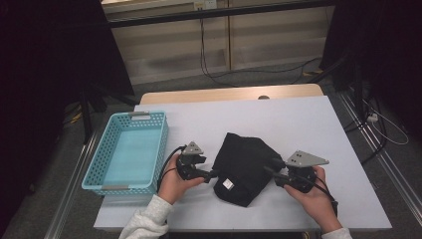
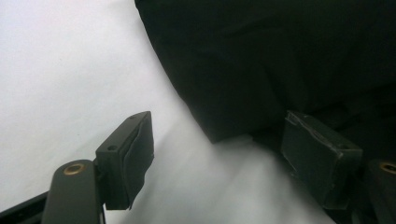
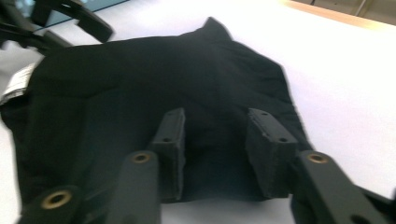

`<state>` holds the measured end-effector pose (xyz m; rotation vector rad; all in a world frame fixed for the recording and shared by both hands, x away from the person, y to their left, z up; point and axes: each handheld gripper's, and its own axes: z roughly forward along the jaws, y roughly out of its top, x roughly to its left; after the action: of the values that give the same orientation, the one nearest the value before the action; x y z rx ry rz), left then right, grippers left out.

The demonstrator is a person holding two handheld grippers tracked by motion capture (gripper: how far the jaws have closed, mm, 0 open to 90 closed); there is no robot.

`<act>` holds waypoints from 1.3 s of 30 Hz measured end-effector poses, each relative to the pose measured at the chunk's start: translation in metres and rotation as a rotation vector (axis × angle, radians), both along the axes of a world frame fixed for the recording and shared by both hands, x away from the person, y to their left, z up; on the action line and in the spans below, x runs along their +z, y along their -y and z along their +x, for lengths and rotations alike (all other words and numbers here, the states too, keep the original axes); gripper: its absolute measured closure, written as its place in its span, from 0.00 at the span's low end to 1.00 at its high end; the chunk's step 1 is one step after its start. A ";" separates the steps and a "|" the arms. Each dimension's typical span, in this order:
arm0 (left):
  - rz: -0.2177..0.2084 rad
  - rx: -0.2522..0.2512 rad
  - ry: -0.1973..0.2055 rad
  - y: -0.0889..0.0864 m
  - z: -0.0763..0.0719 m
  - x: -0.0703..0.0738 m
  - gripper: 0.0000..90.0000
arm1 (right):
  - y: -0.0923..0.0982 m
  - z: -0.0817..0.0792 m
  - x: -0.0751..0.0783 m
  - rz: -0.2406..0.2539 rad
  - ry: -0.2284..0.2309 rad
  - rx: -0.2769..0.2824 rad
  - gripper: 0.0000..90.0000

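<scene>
Your left gripper (image 1: pixel 213 174) sits just at the near-left edge of the folded black cloth (image 1: pixel 244 167), its jaws spread apart; in the left gripper view (image 2: pixel 217 154) one pad (image 2: pixel 140 149) rests over bare white surface (image 2: pixel 56 84) and the other lies against the dark fabric, with a rounded fold of the cloth (image 2: pixel 280 60) straight ahead of the jaws. Nothing is pinched between them.

Your right gripper (image 1: pixel 271 172) reaches onto the cloth's opposite edge. In the right gripper view (image 3: pixel 215 144) its jaws stand parted over the fabric, the flat rubbery pads (image 3: pixel 268 144) hovering on or just above the cloth (image 3: pixel 140 79); whether they touch it I cannot tell. The cloth runs away from that gripper to a pointed corner at its far end.

The cloth is matte, soft and woven, folded into a rough wedge with gentle creases. A small white label (image 1: pixel 228 183) is sewn near the corner beside your left gripper; its print is too small to read.

Out beyond your left hand (image 1: pixel 174 184), a turquoise plastic basket (image 1: pixel 99 164) with perforated lattice walls and grey handle clips stands on the white surface (image 1: pixel 308 124), well apart from the cloth. Each gripper carries a grey three-cornered plate on top.
</scene>
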<state>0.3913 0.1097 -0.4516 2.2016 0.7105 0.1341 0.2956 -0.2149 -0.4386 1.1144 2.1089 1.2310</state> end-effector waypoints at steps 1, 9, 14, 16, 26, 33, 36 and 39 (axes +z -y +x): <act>0.004 -0.003 0.003 0.001 0.001 -0.001 0.28 | -0.002 -0.002 0.000 -0.002 -0.002 0.005 0.59; 0.052 -0.077 0.014 0.015 0.001 -0.008 0.32 | 0.002 -0.008 -0.002 0.013 -0.015 -0.005 0.55; 0.048 -0.074 0.034 0.019 0.001 -0.004 0.29 | 0.006 -0.012 -0.001 0.017 -0.010 -0.017 0.52; 0.042 -0.087 0.036 0.022 0.000 -0.008 0.34 | 0.005 -0.013 -0.002 0.020 -0.013 -0.015 0.49; -0.031 -0.004 0.013 0.014 0.000 0.008 1.00 | -0.018 -0.021 -0.001 0.021 -0.010 0.039 0.37; -0.071 0.055 0.003 0.001 0.003 0.022 1.00 | -0.042 -0.023 -0.002 0.036 -0.007 0.086 0.23; -0.092 0.077 -0.004 -0.005 0.004 0.028 1.00 | -0.051 -0.024 -0.004 0.019 0.001 0.091 0.17; -0.095 0.083 -0.011 -0.008 0.004 0.032 1.00 | -0.060 -0.023 -0.008 -0.017 -0.007 0.106 0.11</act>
<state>0.3957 0.1172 -0.4199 2.0852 0.7991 0.1276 0.2722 -0.1551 -0.4467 1.0119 2.2050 1.2558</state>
